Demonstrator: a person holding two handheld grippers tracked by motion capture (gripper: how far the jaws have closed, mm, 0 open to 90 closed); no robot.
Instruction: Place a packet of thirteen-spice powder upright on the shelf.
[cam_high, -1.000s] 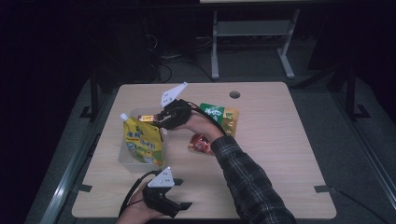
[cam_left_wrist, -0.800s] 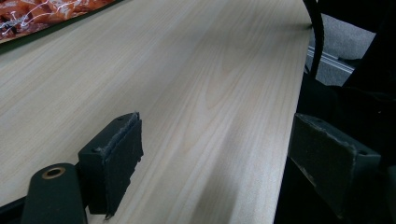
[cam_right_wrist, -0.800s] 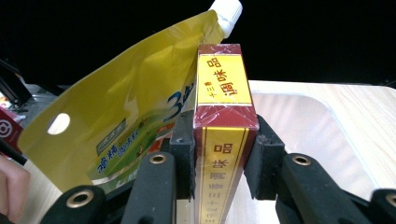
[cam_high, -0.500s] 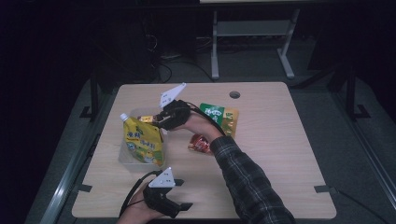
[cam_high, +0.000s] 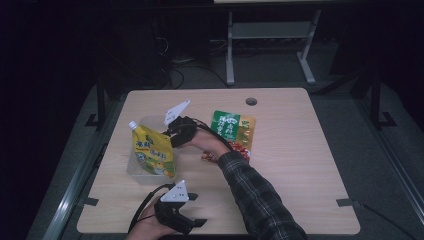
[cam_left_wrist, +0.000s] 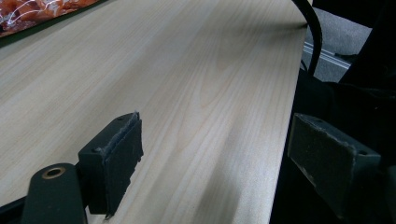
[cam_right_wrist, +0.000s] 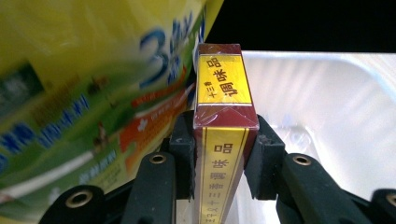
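Red-and-yellow box in right hand-held gripper, over bin

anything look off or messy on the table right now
Nothing spilled or damaged. The yellow pouch leans tilted in the clear bin, crowding the spot where the right gripper holds a red-and-yellow box. The left gripper is open over bare table.

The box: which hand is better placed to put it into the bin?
Right. The right gripper is shut on the box, already over the bin beside the pouch. The left gripper rests open at the table edge.
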